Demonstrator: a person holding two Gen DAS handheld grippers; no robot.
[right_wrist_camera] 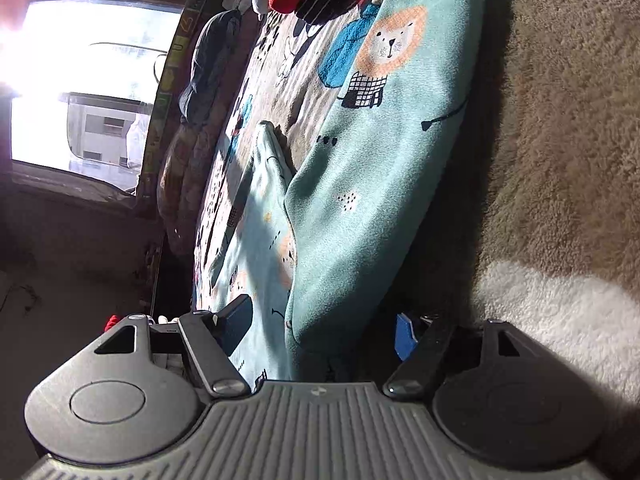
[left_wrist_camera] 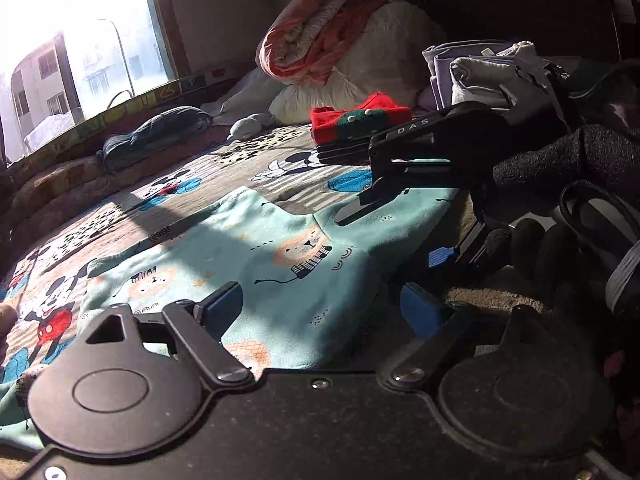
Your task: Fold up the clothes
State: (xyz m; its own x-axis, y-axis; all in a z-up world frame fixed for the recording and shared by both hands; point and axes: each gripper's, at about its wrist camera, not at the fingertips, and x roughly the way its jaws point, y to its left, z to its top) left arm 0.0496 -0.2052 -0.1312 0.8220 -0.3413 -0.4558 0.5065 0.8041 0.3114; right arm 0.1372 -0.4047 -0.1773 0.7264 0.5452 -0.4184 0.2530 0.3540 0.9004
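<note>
A teal garment printed with lions lies spread on the Mickey Mouse bedspread. My left gripper is open at its near edge, and the cloth lies between its blue-padded fingers. A gloved hand holds my right gripper over the garment's far right corner. In the right wrist view my right gripper is open, and a fold of the teal garment runs between its fingers.
A folded red sweater tops a small dark pile behind the garment. Further back are a rolled orange quilt, a white pillow and stacked pale clothes. A blue-grey bundle lies by the window. A beige fuzzy blanket borders the garment.
</note>
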